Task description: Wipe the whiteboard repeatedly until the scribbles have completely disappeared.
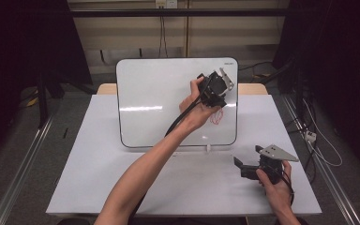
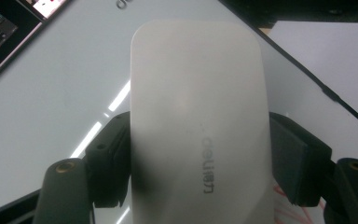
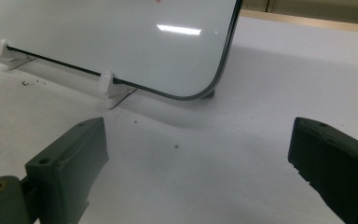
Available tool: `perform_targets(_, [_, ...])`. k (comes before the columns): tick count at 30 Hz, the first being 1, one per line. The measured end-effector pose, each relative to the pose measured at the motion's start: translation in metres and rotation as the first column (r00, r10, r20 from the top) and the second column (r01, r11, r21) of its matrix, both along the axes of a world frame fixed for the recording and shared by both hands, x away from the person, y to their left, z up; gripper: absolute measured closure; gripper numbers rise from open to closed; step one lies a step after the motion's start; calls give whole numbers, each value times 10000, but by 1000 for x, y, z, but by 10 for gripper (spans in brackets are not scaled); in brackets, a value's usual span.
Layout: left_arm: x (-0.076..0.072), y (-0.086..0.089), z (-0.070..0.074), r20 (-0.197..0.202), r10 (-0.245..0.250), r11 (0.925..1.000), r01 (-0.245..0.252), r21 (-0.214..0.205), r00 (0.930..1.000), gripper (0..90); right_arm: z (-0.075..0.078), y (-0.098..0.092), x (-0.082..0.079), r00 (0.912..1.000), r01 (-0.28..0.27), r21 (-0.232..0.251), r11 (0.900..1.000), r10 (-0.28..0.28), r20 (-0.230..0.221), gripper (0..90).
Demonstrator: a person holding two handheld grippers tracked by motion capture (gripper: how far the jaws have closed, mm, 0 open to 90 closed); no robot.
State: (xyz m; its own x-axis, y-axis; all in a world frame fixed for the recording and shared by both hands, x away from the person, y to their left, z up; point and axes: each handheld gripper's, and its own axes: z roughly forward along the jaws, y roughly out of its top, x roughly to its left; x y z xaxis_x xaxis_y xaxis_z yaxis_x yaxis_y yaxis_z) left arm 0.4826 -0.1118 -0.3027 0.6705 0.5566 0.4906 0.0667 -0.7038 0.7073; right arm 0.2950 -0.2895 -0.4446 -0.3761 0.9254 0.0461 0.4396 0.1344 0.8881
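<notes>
Two bare forearms, no sleeves showing, each hand carrying a handheld gripper. The left gripper has a chunky black body with a pale grey three-cornered plate on top and a thick black cable trailing down along the forearm. In the left gripper view its two jaws are matt black blocks mounted on rounded dark arms, each arm set with a brass-coloured screw socket. The right gripper is built the same way: black body, flat grey triangular plate with small holes, black cable looping by the wrist. In the right gripper view its black jaws are squared blocks with small recessed screw holes.
</notes>
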Motion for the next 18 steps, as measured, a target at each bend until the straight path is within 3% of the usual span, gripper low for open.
perform_targets(11, [15, -5, 19, -53, 234, 9994, -235, -237, 9997, 301, 0, -1, -1, 10000, -1, 72, 10000, 1, -4, 45])
perform_targets(18, [16, -5, 19, 2, 220, 9990, -219, -396, 9998, 302, 0, -1, -1, 10000, -9, 72, 10000, 9, 0, 45])
